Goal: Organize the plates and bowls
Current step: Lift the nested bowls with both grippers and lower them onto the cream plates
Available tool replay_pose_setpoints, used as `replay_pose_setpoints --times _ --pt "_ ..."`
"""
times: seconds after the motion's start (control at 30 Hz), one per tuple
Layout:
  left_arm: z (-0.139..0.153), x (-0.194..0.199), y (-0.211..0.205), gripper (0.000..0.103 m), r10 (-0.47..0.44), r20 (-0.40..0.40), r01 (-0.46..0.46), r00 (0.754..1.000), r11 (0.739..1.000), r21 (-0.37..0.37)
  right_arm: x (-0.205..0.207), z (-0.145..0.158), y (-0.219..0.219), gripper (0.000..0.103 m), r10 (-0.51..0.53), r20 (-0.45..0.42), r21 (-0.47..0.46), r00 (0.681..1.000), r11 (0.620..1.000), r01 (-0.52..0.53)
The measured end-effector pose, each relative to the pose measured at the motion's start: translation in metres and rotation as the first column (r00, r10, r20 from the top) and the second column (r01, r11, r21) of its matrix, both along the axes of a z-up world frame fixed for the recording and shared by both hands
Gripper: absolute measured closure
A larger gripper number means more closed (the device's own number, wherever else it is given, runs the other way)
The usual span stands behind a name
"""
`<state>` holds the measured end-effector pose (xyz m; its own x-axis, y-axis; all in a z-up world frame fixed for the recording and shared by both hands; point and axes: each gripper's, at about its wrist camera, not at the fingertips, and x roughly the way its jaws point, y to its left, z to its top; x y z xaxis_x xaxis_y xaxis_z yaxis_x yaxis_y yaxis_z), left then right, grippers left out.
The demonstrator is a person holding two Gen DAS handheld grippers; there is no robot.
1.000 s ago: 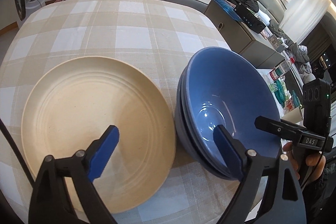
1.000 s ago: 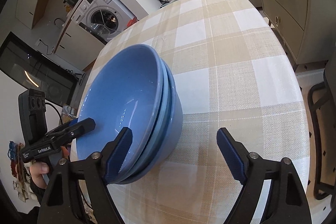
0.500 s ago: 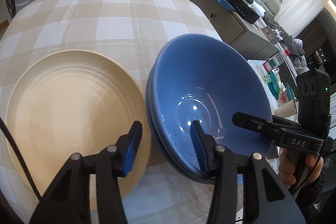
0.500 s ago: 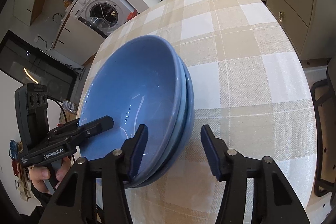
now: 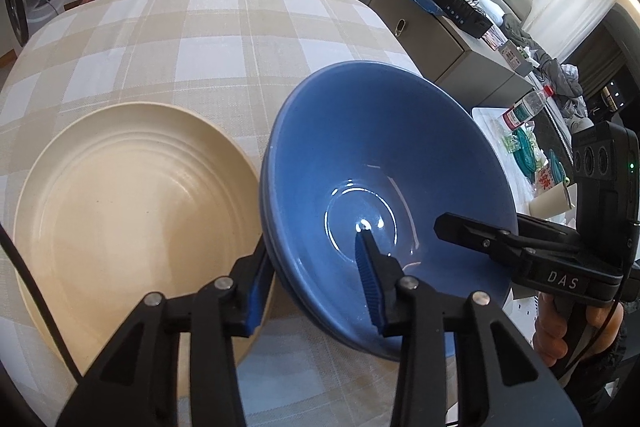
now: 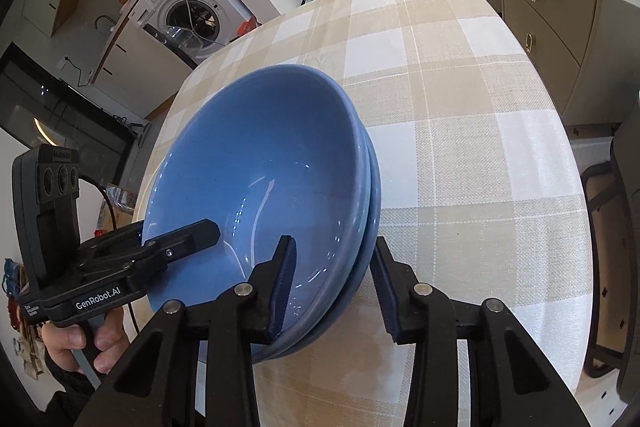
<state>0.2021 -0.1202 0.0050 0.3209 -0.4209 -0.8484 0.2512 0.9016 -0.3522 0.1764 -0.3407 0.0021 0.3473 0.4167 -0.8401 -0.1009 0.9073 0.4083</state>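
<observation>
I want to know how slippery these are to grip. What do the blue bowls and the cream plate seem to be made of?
Blue bowls: likely glazed ceramic; the inside is glossy, with sharp white highlights and curved reflections.
Cream plate: matte, faintly speckled, with raised rings and no glare; perhaps unglazed stoneware or a fibre composite, I cannot tell which.
</observation>
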Motion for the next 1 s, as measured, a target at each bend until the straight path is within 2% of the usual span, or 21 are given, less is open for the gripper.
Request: replay_pose_setpoints --times 0.2,1.0 --pt "0.002 -0.001 -0.001 0.065 -0.004 -0.001 0.004 1.000 1.000 0.009 0.003 0.000 -0.002 0.065 -0.022 -0.026 0.004 0.999 1.000 0.022" --pt "0.038 -0.013 0.003 0.065 -0.008 0.078 0.008 0.997 1.000 -0.005 -0.001 0.035 0.004 0.065 -0.012 0.044 -0.043 0.999 0.999 0.014"
